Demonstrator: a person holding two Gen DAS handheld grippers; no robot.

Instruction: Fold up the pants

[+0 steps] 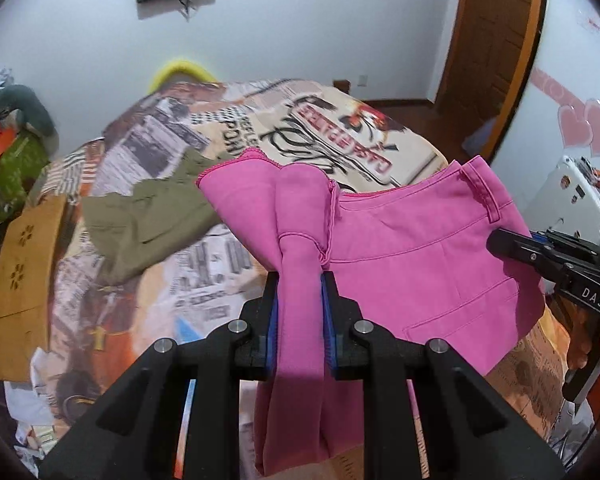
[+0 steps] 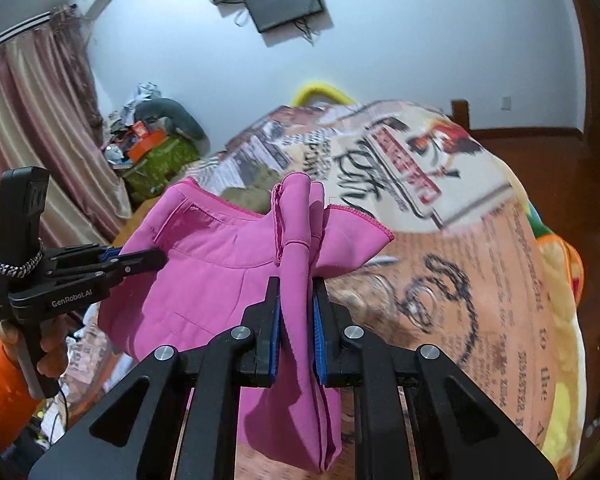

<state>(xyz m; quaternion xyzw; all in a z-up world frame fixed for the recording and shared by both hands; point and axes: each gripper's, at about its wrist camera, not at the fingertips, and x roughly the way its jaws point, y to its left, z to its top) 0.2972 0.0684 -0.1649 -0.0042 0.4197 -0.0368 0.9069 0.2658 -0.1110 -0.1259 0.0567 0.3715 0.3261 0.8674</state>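
Note:
Pink pants (image 1: 420, 264) hang in the air above the bed, stretched between my two grippers. My left gripper (image 1: 300, 280) is shut on a bunched fold of the pink fabric, which drapes down between its blue pads (image 1: 272, 320). My right gripper (image 2: 296, 286) is shut on another bunched fold of the pants (image 2: 204, 280). The waistband and a back pocket face the cameras. In the left wrist view the right gripper (image 1: 498, 240) reaches in from the right edge into the cloth. In the right wrist view the left gripper (image 2: 156, 258) comes in from the left, held by a hand in an orange sleeve (image 2: 0, 392).
Under the pants lies a bed with a printed newspaper-style blanket (image 1: 340, 120). An olive-green garment (image 1: 148, 220) lies on the blanket at the left. A cardboard box (image 1: 24, 264) stands beside the bed. A pile of clutter (image 2: 152, 148) and a curtain (image 2: 32, 120) are at the far left, a wooden door (image 1: 496, 40) at the right.

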